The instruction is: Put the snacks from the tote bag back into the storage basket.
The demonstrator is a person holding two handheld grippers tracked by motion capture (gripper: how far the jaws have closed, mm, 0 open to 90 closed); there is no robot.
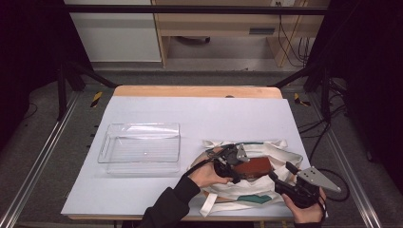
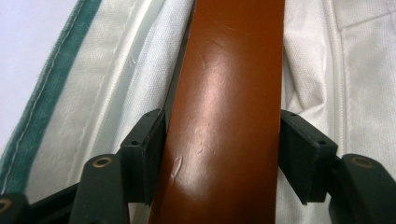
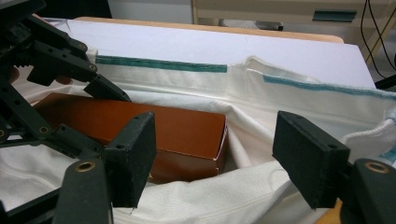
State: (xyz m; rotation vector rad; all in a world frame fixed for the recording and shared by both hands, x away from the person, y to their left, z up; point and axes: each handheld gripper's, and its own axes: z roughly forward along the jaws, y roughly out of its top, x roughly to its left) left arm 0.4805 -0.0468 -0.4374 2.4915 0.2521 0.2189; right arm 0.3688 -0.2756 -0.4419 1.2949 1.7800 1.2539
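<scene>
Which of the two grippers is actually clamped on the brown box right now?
The left gripper: its jaws press both sides of the brown box inside the white tote bag. The right gripper stands open beside the bag, holding nothing.

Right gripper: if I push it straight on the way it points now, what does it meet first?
Probably the white bag fabric bunched just ahead of the open right gripper, then the brown box inside, which the left gripper clamps. Depth is uncertain.

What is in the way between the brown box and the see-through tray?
The brown box sits inside the white bag, so the bag's cloth side stands between it and the clear tray. Past the bag, only bare table shows. The left gripper already clamps the box.
</scene>
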